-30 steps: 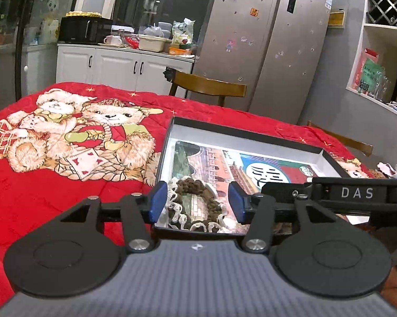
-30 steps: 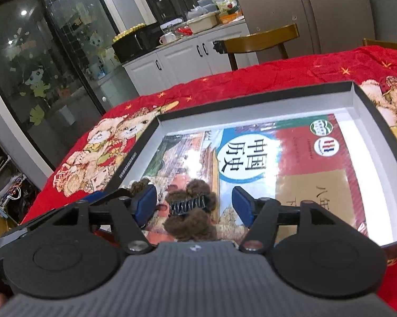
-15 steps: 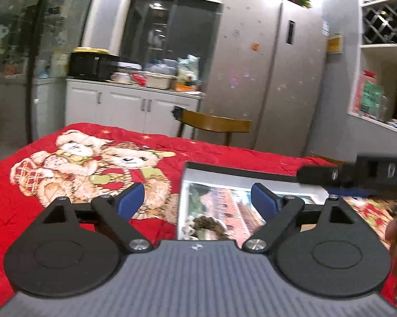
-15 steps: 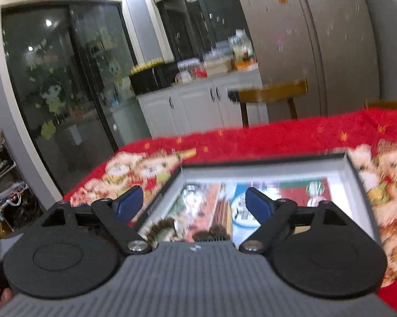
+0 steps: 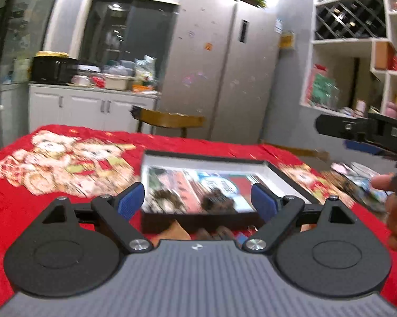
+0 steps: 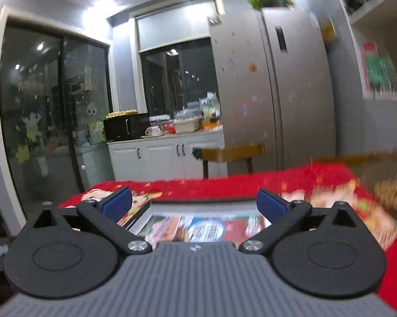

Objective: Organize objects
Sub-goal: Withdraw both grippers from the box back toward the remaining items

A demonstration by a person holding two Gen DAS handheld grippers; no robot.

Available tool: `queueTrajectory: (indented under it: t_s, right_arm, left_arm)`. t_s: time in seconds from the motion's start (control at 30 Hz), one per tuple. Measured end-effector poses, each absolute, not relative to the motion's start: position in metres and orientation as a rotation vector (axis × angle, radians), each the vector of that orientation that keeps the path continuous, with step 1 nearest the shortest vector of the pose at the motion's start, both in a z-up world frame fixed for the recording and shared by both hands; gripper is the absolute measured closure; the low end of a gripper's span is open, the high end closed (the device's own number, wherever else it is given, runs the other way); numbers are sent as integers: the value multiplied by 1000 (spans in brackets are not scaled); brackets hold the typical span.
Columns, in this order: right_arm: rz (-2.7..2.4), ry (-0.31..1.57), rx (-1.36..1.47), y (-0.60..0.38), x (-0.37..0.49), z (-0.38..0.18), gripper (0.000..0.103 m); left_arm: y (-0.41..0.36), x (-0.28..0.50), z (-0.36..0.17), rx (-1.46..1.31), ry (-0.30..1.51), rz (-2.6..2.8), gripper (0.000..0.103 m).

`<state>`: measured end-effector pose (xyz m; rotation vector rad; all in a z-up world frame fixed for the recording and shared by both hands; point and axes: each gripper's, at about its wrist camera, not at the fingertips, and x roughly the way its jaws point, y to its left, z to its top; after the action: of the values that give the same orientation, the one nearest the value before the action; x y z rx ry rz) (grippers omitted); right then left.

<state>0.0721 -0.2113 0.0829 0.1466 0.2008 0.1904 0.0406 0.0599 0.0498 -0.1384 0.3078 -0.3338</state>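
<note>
- Left wrist view: the left gripper [image 5: 198,202] hangs above the near edge of the box [image 5: 206,222], its jaws spread wide with nothing between them. The box sits on the red blanket [image 5: 66,163]. Inside it, 2 brown fuzzy hair pieces [image 5: 217,202] lie on a printed book [image 5: 224,182], near the front wall. Small blurred items show on the blanket just in front of the box, under the gripper; I cannot tell what they are. At the right edge, the right gripper [image 5: 357,129] is held high, well apart from the box.
- Right wrist view: the right gripper [image 6: 195,206] is also wide open and empty, tilted up toward the kitchen. Only the far part of the box [image 6: 198,206] and book [image 6: 206,228] shows; a brown fluffy thing [image 6: 391,192] lies blurred at the right.
- Judgement: the placing step looks done for these 2 pieces. The next move calls for choosing a loose item, lowering an open gripper over it and closing.
</note>
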Motion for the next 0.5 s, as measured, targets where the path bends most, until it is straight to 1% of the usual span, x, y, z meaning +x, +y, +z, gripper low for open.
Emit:
queueTrajectory:
  t_s: [0.1, 0.23, 0.27, 0.4, 0.5]
  right_arm:
    - [235, 272, 200, -222, 71, 63, 1]
    - [268, 402, 220, -224, 80, 33, 13]
    - [277, 432, 225, -223, 82, 25, 14]
    - [324, 570, 250, -220, 89, 1, 25]
    - [338, 622, 267, -218, 89, -9, 35]
  left_arm:
    - [55, 30, 38, -131, 359, -386, 13]
    - [46, 26, 25, -84, 446, -431, 13]
    - [43, 26, 22, -59, 454, -423, 13]
    - [36, 30, 13, 19, 486, -357, 13]
    - [38, 36, 6, 15, 514, -317, 13]
